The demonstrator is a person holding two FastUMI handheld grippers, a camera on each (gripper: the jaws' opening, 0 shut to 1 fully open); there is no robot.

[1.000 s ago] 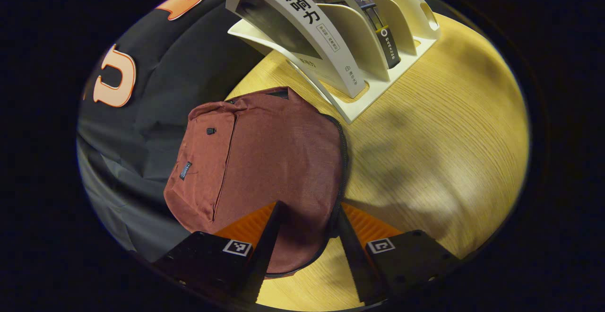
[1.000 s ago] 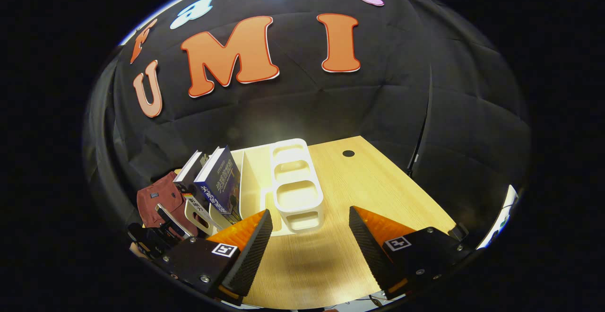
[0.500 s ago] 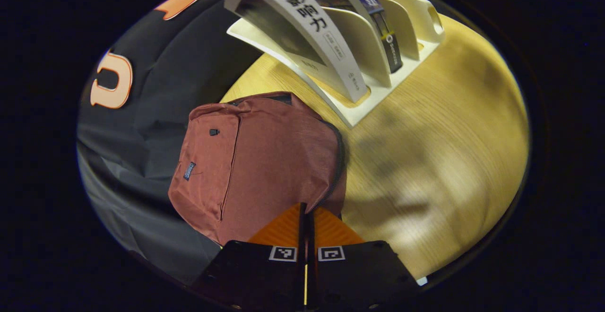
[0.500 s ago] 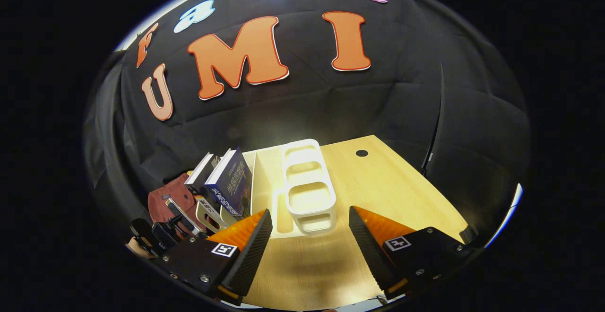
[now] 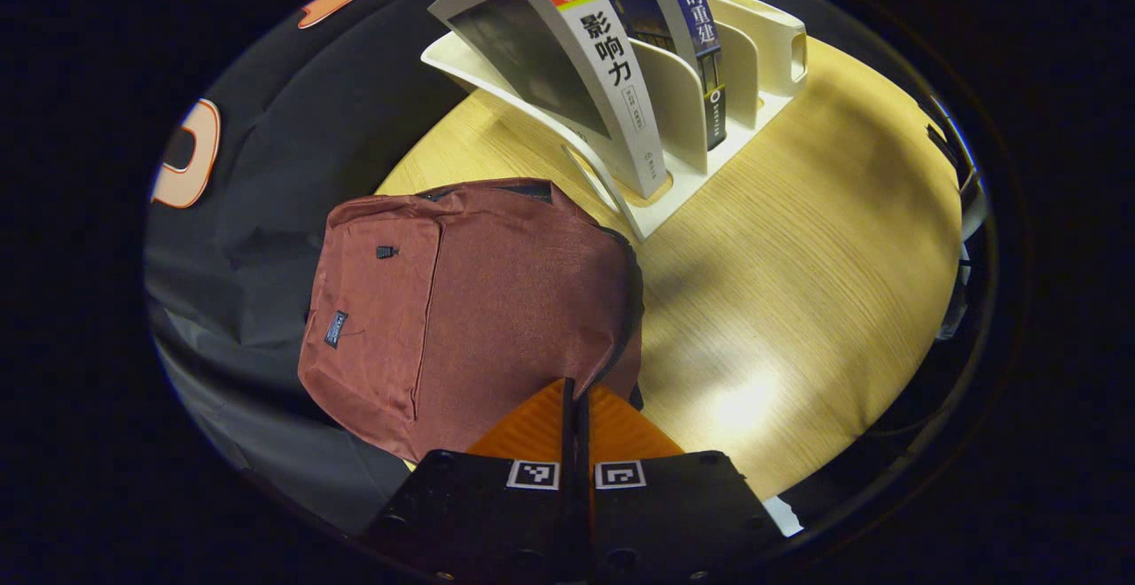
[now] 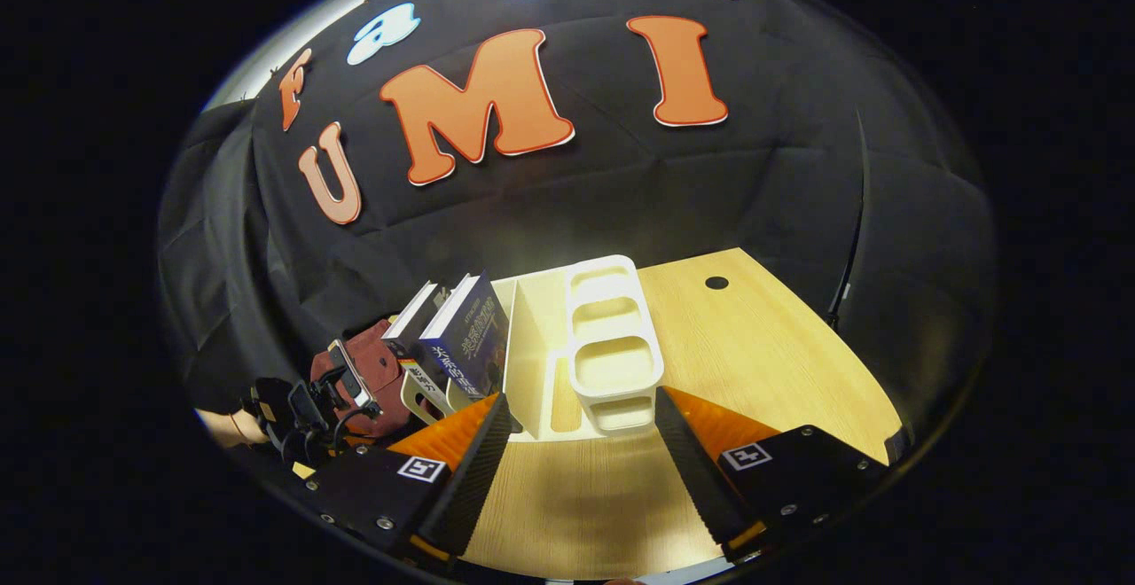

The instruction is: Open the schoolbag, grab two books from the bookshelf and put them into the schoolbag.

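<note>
Left gripper point(image 5: 575, 390): fingers clenched flat together at 6 o'clock in the left gripper view, tips on the schoolbag's zipper point(image 5: 631, 319) edge. Cannot tell if a zipper pull is pinched between them. A second ago these fingers were spread wide either side of that edge; half a second ago already clamped, and they stay that way.

Maroon schoolbag point(image 5: 461, 301) lies flat on the wooden table point(image 5: 798, 284), left of centre, front pocket toward 9 o'clock. Since the last frame the left view has pulled back a bit: bag sits lower and more table shows at 3 o'clock. Bag looks zipped.

White bookshelf point(image 5: 709, 97) at 12 to 1 o'clock, beside the bag's far corner. White-spined book point(image 5: 612, 80) and blue-spined book point(image 5: 696, 35) lean in its slots.

Right gripper point(image 6: 576, 443): fingers released, wide gap, hovering over bare table. Bookshelf has drifted closer to centre here and now sits just beyond the fingertips at 12 o'clock. Left gripper and the hand point(image 6: 226, 425) holding it at 9 o'clock.
</note>
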